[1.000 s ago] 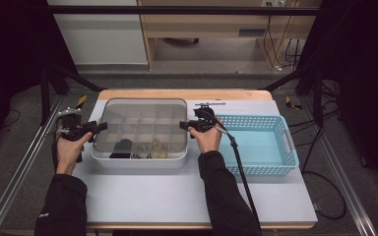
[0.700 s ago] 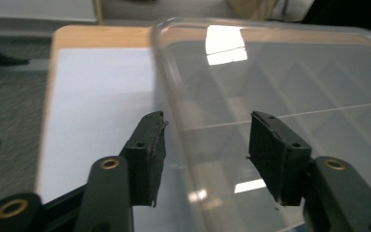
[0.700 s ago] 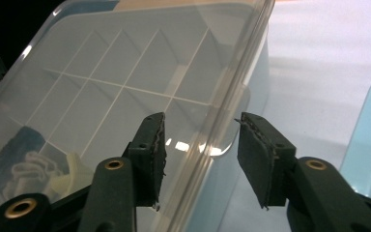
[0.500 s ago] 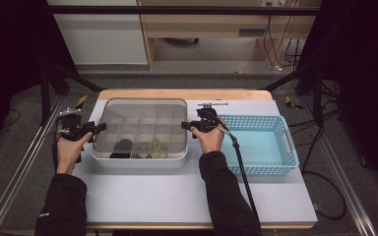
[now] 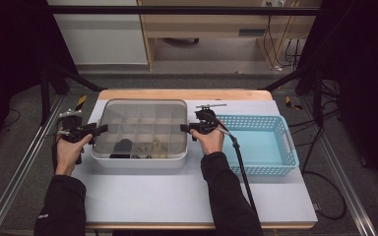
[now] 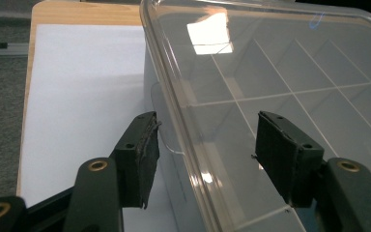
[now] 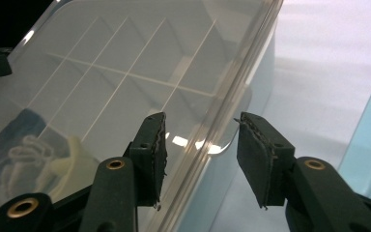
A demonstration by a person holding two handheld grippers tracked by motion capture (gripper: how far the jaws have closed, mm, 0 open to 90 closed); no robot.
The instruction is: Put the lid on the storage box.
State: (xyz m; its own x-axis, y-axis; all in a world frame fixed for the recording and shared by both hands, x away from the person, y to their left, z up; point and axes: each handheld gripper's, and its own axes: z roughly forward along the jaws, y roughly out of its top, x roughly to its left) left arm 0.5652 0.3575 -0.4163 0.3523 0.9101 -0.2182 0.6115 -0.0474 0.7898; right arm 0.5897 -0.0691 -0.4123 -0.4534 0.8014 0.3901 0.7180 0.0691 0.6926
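Two grippers sit at opposite short ends of the box (image 5: 140, 155), each straddling the rim of its clear lid (image 5: 142, 123). The box stands mid-table on the white mat (image 5: 177, 196), just left of the blue basket (image 5: 275, 162), which looks empty. Left gripper (image 6: 205, 154): jaws spread wide, lid edge and its small tab between them, pads not touching; they have just been opening a little. Right gripper (image 7: 200, 154): jaws apart on either side of the lid rim, a gap on both sides; they have just been closing somewhat, no pinch yet. The lid lies flat on the box, apparently seated. Under it, dividers form a grid; a dark item (image 5: 123, 146) and some pale items (image 5: 152, 145) sit in the near compartments. Judgement: work is at its start, both ends lined up for a grip; still left are clamping the lid, lifting it off, and likely moving contents to the basket.
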